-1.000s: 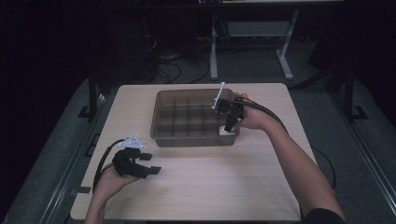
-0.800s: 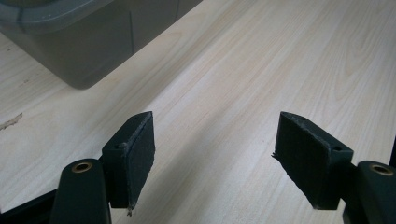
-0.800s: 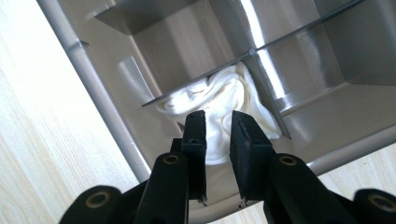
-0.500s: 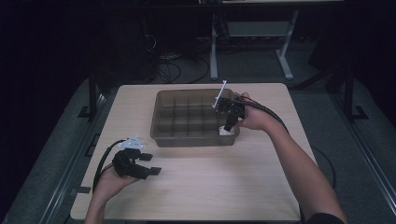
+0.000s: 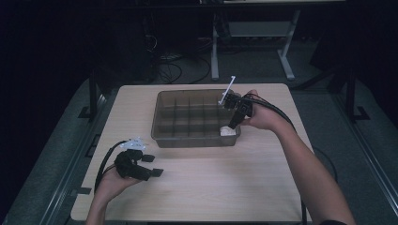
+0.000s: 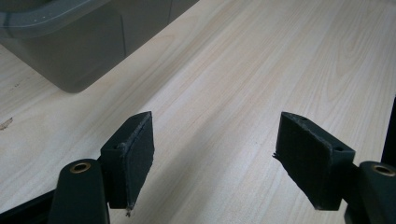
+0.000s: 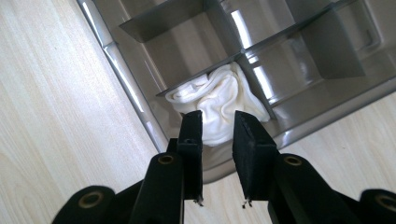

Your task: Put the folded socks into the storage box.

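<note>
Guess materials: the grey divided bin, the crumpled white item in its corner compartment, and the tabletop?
Grey divided bin: looks like translucent smoky plastic, glossy; light streaks on its partitions. Crumpled white item: apparently soft cloth, matte, folded and creased; the exact fabric is unclear. Tabletop: pale wood grain, smooth, low sheen; could be laminate or veneer.

Bare table (image 5: pixel 220 183) lies in front of the divided bin (image 5: pixel 162 117) — open passage there. Inside, partition walls split the bin into narrow cells (most stand empty), and a white cloth (image 7: pixel 219 100) fills the near right corner cell — blocking it.
</note>
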